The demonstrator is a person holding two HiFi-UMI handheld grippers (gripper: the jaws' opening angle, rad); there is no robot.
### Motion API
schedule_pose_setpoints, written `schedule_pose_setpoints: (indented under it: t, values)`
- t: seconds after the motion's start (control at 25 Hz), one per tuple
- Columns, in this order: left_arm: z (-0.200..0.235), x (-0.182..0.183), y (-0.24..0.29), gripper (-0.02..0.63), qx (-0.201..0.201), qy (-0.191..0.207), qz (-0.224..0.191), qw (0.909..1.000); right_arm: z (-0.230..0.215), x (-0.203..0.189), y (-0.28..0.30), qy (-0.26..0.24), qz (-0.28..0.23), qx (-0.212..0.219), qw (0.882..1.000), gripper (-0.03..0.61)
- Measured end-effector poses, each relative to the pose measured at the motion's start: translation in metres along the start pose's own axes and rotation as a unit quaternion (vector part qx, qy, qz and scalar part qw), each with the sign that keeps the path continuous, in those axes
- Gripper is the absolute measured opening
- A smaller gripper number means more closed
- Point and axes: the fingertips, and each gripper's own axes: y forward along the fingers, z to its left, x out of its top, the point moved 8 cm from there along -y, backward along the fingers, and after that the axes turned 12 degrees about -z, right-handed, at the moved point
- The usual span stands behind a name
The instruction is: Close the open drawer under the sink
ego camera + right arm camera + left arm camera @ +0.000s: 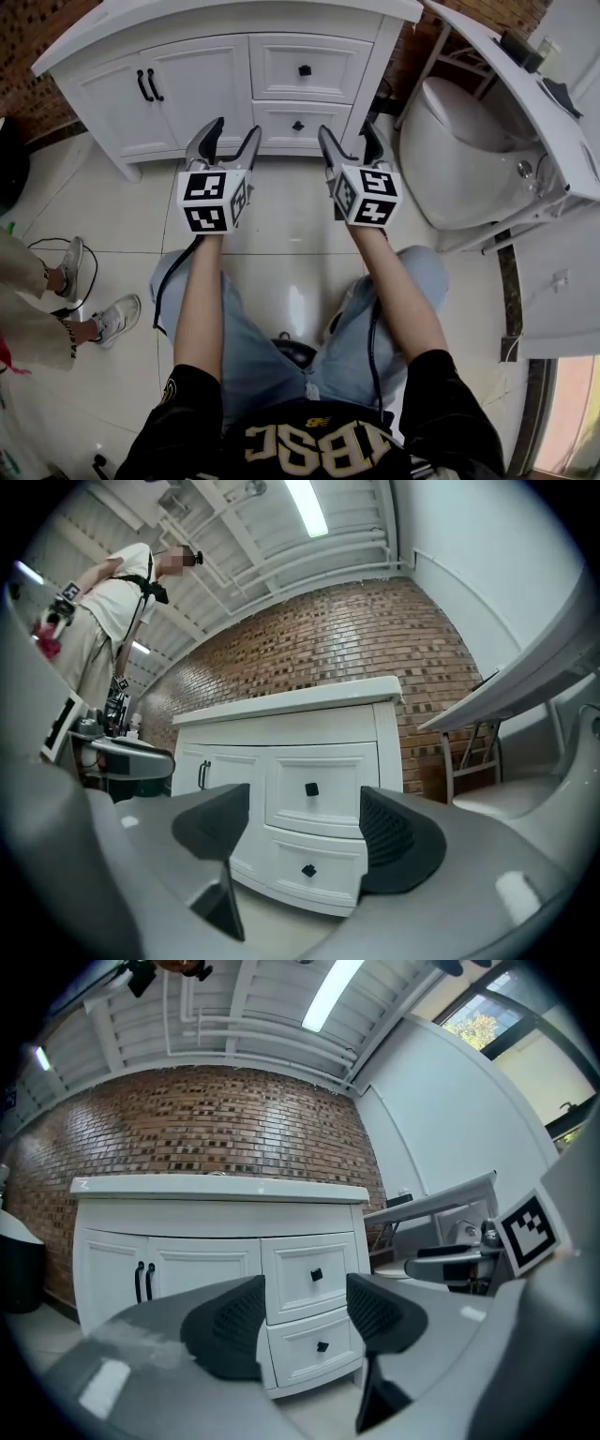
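Note:
A white vanity cabinet [225,23] stands against the brick wall. On its right side are an upper drawer [305,68] and a lower drawer [298,126], each with a small black knob. Both fronts sit flush with the cabinet face. My left gripper [236,129] and right gripper [348,131] are held side by side in front of the drawers, apart from them. Both are open with nothing between the jaws. The left gripper view frames both drawers [322,1346] between the open left gripper [305,1312]. The right gripper [305,841] frames the same drawers [311,788].
Double doors with black handles [150,84] fill the cabinet's left half. A white rounded fixture [459,159] under a slanted white shelf [525,94] stands at the right. A bystander's feet [94,319] and a cable lie on the tiled floor at the left.

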Motion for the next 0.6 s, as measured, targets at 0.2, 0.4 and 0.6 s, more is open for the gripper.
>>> schedule_pose_setpoints:
  t: [0.2,0.4,0.6]
  values:
    - [0.001,0.000,0.002,0.270,0.014,-0.022,-0.006,0.9996,0.009,0.008,0.002,-0.013,-0.008,0.011,1.000,0.360]
    - [-0.004,-0.005,0.008,0.270,0.013,-0.021,-0.002,0.9997,0.013,0.002,0.006,-0.016,0.001,0.019,1.000,0.359]
    - [-0.004,-0.006,0.012,0.270,0.015,-0.022,-0.001,0.9996,0.012,-0.003,0.010,-0.014,0.008,0.023,1.000,0.359]
